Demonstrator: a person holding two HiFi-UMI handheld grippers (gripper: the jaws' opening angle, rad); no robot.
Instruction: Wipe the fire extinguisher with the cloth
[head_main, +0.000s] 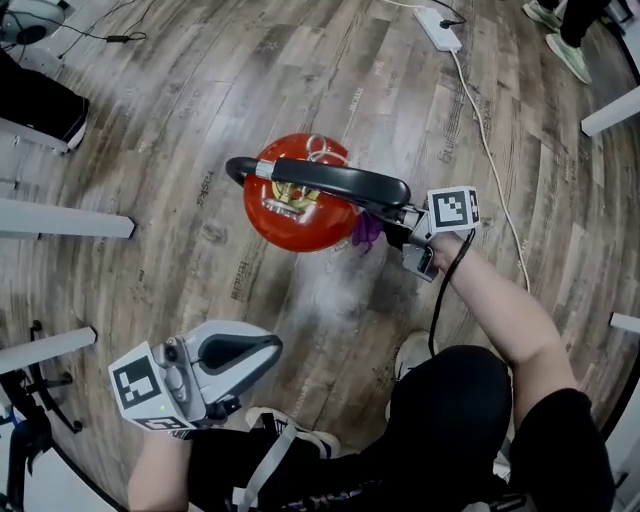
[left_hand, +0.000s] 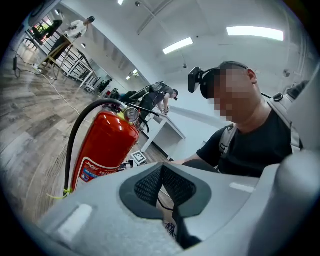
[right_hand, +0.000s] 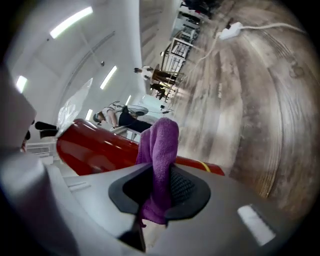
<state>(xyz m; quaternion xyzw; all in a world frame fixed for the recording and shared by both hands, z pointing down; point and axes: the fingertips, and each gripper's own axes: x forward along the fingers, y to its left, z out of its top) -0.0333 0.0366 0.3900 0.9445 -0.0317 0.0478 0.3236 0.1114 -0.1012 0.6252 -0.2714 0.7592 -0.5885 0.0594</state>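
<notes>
The red metal fire extinguisher (head_main: 292, 212) (left_hand: 102, 145) (right_hand: 92, 147) is stood upright on the grey-brown wood-plank floor (head_main: 330, 70), pretty much dead centre in the head view, with its black hose (left_hand: 75, 140) looped down 1 side and a small round gauge (left_hand: 131, 114) seen at the top.

The right gripper (head_main: 388, 232) (right_hand: 159, 192) is held at the extinguisher's right side. Its 2 jaws are clamped onto a fluffy purple microfibre cloth (head_main: 366, 231) (right_hand: 160, 145), and a bunched fold is left sticking out past the tips. The cloth is seen right up against the red body, though actual contact can't be confirmed tbh.

The left gripper (head_main: 262, 352) (left_hand: 162, 187) is kept low at the near left, well apart from the extinguisher. Its jaws are pressed together and nothing is caught between them.

A white power strip (head_main: 437, 28) is left lying on the floor at the far right.
</notes>
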